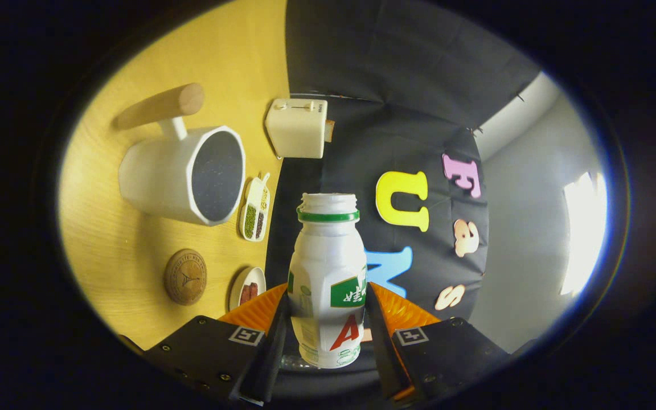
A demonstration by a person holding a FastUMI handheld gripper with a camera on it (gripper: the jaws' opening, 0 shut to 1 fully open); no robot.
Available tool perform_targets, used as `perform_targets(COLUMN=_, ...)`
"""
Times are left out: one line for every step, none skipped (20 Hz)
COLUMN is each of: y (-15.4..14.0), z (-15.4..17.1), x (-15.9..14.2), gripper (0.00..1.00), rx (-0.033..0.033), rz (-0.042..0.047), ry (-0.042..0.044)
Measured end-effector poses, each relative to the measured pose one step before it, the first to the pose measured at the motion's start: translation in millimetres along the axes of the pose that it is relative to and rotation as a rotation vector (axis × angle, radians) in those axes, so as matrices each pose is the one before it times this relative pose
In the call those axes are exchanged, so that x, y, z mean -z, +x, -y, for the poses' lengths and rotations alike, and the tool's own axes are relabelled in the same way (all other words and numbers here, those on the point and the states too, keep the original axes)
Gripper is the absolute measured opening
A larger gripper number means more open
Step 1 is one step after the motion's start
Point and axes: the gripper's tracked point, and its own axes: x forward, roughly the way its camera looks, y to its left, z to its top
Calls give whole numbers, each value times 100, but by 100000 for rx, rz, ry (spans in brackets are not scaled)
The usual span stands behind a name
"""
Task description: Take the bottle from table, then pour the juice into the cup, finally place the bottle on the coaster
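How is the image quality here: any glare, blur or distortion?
Gripper view: strong fisheye bending toward the rim; a bright patch on the far wall is blown out; the bottle, clamped between the gripper fingers, is sharp, as are the cup and coaster.

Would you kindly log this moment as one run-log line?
gripper: shut on bottle | bottle: uncapped, tipped sideways | cup: on table | coaster: bare | stage: pouring

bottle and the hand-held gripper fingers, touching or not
Touching. The gripper view shows the bottle clamped between the hand-held gripper fingers, both pressed against its sides with no gap, its open neck pointing ahead, tipped sideways beside the cup.
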Motion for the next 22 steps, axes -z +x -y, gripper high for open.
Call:
perform_targets(y=71, z=-134, x=145, gripper=69, rx=-397, rz=-131, ry=4709)
perform_targets(y=102, z=-198, x=179, gripper=69, rx=-457, rz=-452, ry=3697)
perform_targets(y=127, z=-347, x=229, gripper=69, rx=-694, rz=-483, ry=3476)
perform_targets(y=197, z=-322, x=185, gripper=69, rx=-864, rz=-616, ry=4234)
perform_targets(y=114, z=-356, x=235, gripper=69, rx=-1058, rz=-455, ry=5472)
perform_targets(y=148, z=-151, x=117, gripper=69, rx=-934, rz=-286, ry=6388)
perform_targets(y=156, z=-238, x=140, gripper=69, rx=-1189, rz=-174, ry=7378)
perform_targets(y=177, z=-222, x=208, gripper=69, rx=-1453, rz=-324, ry=8164)
perform_targets(y=196, z=-299, x=118, gripper=69, rx=-1987, rz=-336, ry=8293)
perform_targets(y=182, z=-158, x=144, gripper=69, rx=-2240, rz=-538, ry=8054)
perform_targets(y=262, z=-261, x=222, gripper=69, rx=-2378, rz=-583, ry=8443)
perform_targets(y=187, z=-226, x=193, gripper=69, rx=-2314, rz=-496, ry=9128)
perform_targets(y=114, z=-265, x=122, gripper=69, rx=-2852, rz=-588, ry=10149)
perform_targets(y=234, z=-383, x=66, gripper=69, rx=-3044, rz=78, ry=10409)
perform_targets(y=227, z=-196, x=-38, gripper=69, rx=-2321, rz=329, ry=9554)
perform_targets(y=308, z=222, x=36, gripper=69, rx=-783, rz=93, ry=7194)
perform_targets(y=247, z=513, x=2, gripper=69, rx=63, rz=199, ry=4981)
perform_targets(y=159, z=536, x=-146, gripper=69, rx=375, rz=477, ry=3361)
perform_targets(y=142, z=166, x=-98, gripper=69, rx=-83, rz=883, ry=3240)
perform_targets(y=322, z=-87, x=4, gripper=69, rx=-985, rz=902, ry=3776)
perform_targets(y=345, z=-148, x=82, gripper=69, rx=-1022, rz=211, ry=3957)
perform_targets(y=429, z=-49, x=398, gripper=69, rx=-678, rz=-100, ry=3510)
